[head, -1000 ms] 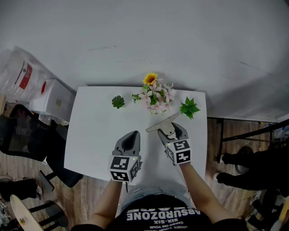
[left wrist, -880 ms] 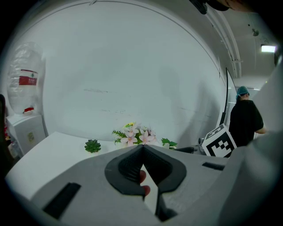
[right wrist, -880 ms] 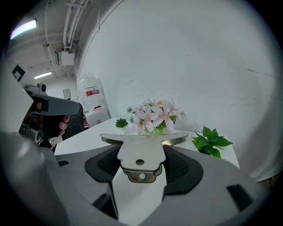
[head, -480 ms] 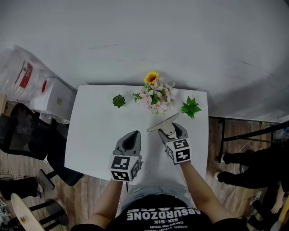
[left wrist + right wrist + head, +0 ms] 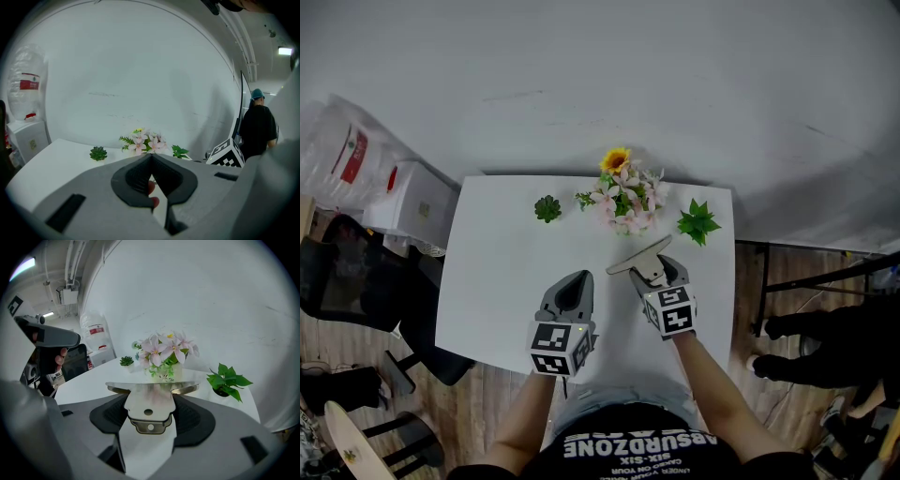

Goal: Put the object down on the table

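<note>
A flat shiny metal scraper (image 5: 637,255) with a wide curved front edge sticks out from my right gripper (image 5: 653,273), which is shut on its holed tang. It hangs just above the white table (image 5: 492,281), right of centre. In the right gripper view the scraper (image 5: 151,391) lies level between the dark pads (image 5: 196,418), pointing at the flowers. My left gripper (image 5: 573,284) hovers over the table's near edge, shut with nothing in it. In the left gripper view its jaws meet at the tip of the left gripper (image 5: 151,158).
Along the table's far side stand a small succulent (image 5: 547,208), a vase of pink flowers with a sunflower (image 5: 624,199) and a leafy green plant (image 5: 697,221). A water bottle (image 5: 337,150) and a black chair (image 5: 352,286) are to the left. A person in black (image 5: 834,347) stands to the right.
</note>
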A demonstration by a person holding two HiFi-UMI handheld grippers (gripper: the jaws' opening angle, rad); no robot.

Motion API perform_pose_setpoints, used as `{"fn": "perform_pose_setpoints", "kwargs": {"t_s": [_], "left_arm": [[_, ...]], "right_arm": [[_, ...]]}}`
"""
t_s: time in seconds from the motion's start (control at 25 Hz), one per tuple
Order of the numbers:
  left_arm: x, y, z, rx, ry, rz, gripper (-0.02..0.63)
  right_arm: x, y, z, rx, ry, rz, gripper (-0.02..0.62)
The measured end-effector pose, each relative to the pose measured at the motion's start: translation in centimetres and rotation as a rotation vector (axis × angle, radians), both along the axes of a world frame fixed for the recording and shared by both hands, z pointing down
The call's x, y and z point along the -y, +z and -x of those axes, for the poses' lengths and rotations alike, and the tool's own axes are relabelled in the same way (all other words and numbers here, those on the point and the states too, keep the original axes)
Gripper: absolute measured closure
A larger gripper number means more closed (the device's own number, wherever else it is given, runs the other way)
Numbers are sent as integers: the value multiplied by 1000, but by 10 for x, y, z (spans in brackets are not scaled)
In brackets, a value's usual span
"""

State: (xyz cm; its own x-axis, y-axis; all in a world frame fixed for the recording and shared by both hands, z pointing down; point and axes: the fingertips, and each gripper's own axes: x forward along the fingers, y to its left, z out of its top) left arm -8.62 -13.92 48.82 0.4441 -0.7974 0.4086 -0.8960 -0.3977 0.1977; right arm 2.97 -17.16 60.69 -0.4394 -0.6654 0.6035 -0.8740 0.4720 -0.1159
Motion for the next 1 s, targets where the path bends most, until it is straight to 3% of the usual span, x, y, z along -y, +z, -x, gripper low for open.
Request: {"fn": "perform_pose_setpoints", "kwargs": {"t_s": [1.0], "left_arm": [[7, 9, 6, 4, -15, 16, 609]], "right_arm": [[4, 45, 2, -56, -22, 79, 310]]}}
